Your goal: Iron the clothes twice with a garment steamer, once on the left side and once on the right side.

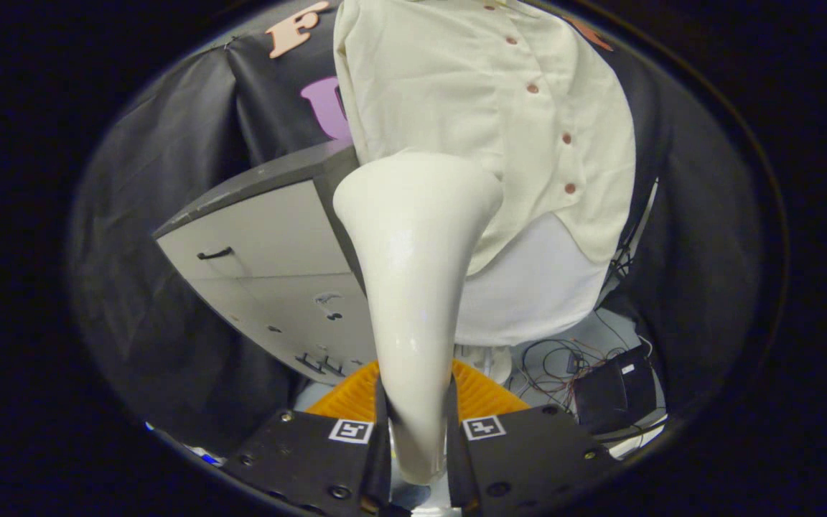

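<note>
A cream garment steamer [413, 287] stands up between my fingers, its handle pinched at the bottom and its wide head flaring out toward the shirt. My gripper [417, 424] is shut on the steamer's handle, both fingers pressing its sides. Just beyond the head hangs a cream button-up shirt [456, 108] with a row of reddish buttons running down its right part. The steamer head sits at the shirt's lower left area, close to the fabric or touching it; I cannot tell which. A white underlayer [528, 287] shows below the shirt's hem.
A grey-topped cabinet [270, 251] with drawers and dark handles stands left of the steamer. Loose cables [564, 355] and a black box [611, 391] lie on the floor to the right, beyond the fingers. Black cloth walls surround the booth.
</note>
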